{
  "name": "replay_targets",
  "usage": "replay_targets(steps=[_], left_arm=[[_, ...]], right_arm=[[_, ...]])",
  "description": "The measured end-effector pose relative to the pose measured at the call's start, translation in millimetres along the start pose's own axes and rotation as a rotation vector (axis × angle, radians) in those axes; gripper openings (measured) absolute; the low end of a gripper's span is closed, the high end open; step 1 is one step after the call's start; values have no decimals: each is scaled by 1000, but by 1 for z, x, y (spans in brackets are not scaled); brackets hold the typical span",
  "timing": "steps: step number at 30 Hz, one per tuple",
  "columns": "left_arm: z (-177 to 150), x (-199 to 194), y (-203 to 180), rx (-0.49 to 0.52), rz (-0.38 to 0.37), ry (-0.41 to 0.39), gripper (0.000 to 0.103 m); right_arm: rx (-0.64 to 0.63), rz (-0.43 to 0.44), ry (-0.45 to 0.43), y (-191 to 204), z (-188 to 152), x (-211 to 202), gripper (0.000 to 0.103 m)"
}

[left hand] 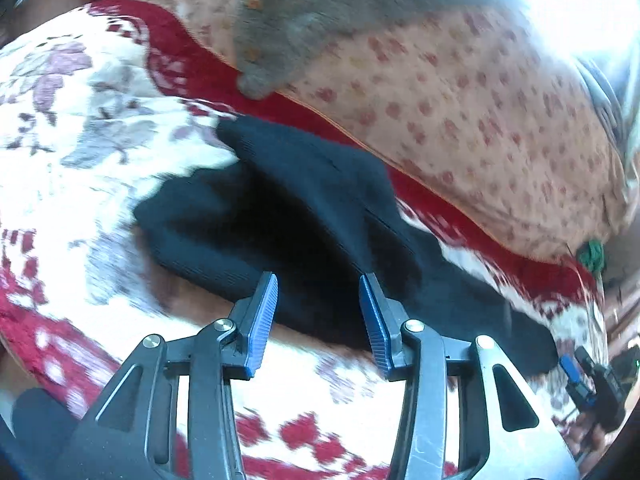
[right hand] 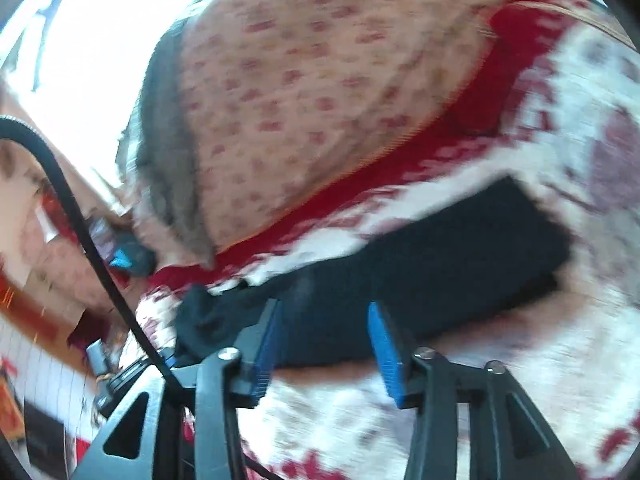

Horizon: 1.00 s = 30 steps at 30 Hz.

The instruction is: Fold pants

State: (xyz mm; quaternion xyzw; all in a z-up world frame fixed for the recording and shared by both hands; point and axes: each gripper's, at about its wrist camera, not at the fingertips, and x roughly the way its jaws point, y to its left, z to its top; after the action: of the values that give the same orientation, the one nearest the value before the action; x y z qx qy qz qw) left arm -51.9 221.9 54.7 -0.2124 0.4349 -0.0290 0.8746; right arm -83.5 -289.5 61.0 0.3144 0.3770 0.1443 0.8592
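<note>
Left gripper (left hand: 318, 322) points downward at the bed, blue pads (left hand: 262, 322) parted to a moderate gap with nothing between them; the near edge of the dark pants (left hand: 304, 216) lies just beyond the tips. Right gripper (right hand: 326, 344) is likewise angled down, jaws apart and empty, just short of the pants' edge. The pants lie bunched in a folded strip on the red-and-white floral blanket (left hand: 80, 128), beside a dotted peach quilt (left hand: 460, 120) (a grey garment (left hand: 320, 16) rests on it). Both views are motion-blurred; the pants' folds and ends cannot be made out.
</note>
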Motion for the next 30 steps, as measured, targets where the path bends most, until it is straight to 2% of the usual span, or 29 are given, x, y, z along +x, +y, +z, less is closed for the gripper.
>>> replay_targets(steps=[4,7,11,15,20,25,30], left_arm=[[20,6,26,-67,5,3,42],[36,20,46,-163,-10,18,42],[53,27,71,-262,-40,-3,42],[66,30,87,-288,-15,-2,42],[75,30,114,-310,-13,-2,42],[77,39,137,-354,18,15,42],[84,50,143,-348,-19,48,42]], right_arm=[[-106,84,58,52,-9,47,45],[-198,147,131,96,-26,90,46],[-393,152,208,159,-54,143,47],[-547,158,265,208,-77,188,48],[-545,198,302,233,-84,227,49],[-585,178,297,254,-84,249,55],[-687,146,283,286,-89,265,58]])
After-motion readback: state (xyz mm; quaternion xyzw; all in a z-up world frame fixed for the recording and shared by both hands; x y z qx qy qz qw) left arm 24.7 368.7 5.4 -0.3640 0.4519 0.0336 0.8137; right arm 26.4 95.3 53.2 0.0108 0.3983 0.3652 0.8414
